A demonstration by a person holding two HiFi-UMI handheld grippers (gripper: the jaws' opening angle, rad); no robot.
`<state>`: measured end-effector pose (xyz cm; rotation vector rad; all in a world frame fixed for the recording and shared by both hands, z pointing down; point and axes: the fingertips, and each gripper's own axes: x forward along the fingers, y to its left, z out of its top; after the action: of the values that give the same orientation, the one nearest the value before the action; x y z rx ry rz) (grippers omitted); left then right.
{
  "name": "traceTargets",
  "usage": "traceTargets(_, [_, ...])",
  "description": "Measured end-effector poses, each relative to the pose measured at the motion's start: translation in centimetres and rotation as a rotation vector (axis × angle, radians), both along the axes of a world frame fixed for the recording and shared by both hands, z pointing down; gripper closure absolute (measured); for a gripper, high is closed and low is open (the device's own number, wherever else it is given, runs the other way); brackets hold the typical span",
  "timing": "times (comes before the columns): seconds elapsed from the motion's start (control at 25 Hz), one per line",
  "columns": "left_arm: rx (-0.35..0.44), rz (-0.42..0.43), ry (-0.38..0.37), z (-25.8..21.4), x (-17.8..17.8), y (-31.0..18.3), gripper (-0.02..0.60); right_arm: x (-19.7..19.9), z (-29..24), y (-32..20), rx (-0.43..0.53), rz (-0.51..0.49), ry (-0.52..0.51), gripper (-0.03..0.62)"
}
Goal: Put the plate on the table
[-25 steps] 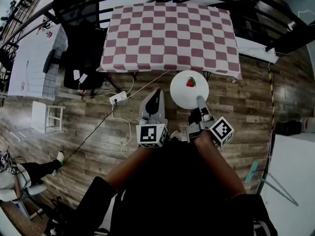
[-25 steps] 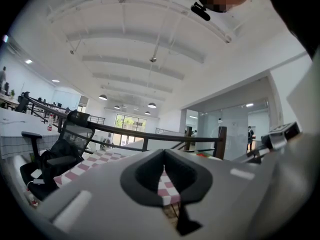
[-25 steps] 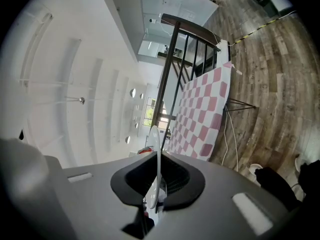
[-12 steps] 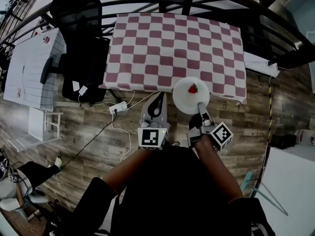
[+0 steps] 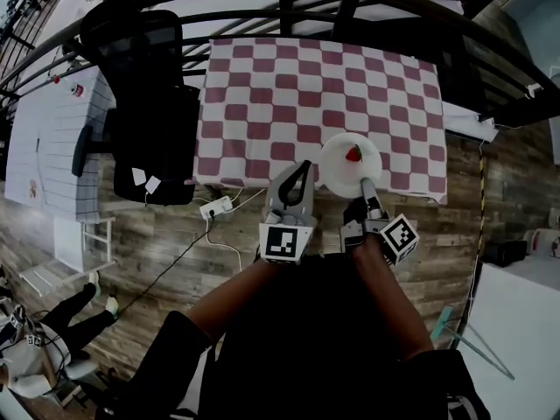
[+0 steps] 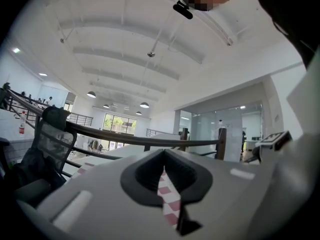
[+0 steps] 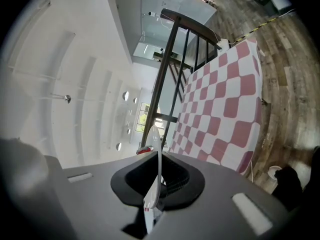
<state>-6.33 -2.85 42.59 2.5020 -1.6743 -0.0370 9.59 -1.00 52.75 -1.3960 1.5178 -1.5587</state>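
Two hand-held grippers are pointing forward from the person's body toward the table covered in a red-and-white checked cloth, and by the look of it the carrying step is nearing its end. The right gripper is clamping the near rim of the round white plate, its jaws pressing on the thin edge, which is showing edge-on between them in the right gripper view. A small red piece of food is sitting on the plate, away from the jaws. The plate is hanging face-up over the near edge of the tabletop, toward the near right corner, its near rim lying about at the cloth's hem above the wood-plank floor; whether it is touching the cloth I cannot tell. The left gripper is hovering just beside it on the left, jaws drawn almost together on nothing, only a sliver of checked cloth showing through. Both forearms are reaching out side by side, marker cubes facing up. The next move is probably calling for carrying the plate further in over the tabletop, lowering it level so the food is not sliding, and only then letting the jaws part
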Motion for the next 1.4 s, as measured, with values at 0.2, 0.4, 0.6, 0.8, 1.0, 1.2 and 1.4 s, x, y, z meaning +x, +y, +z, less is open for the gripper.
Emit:
traceTargets(0.2, [0.005, -0.007, 0.026, 0.0, -1.7, -2.4, 0.572, -1.1, 0.5, -1.5, 0.01, 0.042, -0.048, 0.58])
traceTargets(0.4, [0.001, 0.018, 0.027, -0.2, -1.9, -3.1, 0.572, -1.4, 1.0, -2.0, -0.019, 0.035, -0.031, 0.579])
traceTargets(0.6, [-0.021, 0.004, 0.042, 0.6, -1.9, -4.1, 0.572, -1.0, 1.3, -4.2, 0.031, 0.039, -0.048, 0.579])
traceTargets(0.8, [0.001, -0.01, 0.005, 0.5, -2.1, -6.4, 0.572, -1.2, 2.3, -7.5, 0.029, -0.004, -0.028, 0.579])
traceTargets(1.0, [0.016, -0.034, -0.021, -0.1, -1.9, -9.4, 0.572, -1.6, 3.1, -11.2, 0.054, -0.044, -0.038, 0.579])
traceTargets(1.2, [0.001, -0.029, -0.04, 0.3, -0.9, -12.8, 0.572, -0.5, 5.1, -14.3, 0.023, -0.059, -0.017, 0.58])
traceTargets(1.4, [-0.023, -0.042, -0.023, 1.5, 0.3, -15.2, 0.572, 0.7, 7.4, -17.1, 0.016, -0.079, 0.021, 0.58])
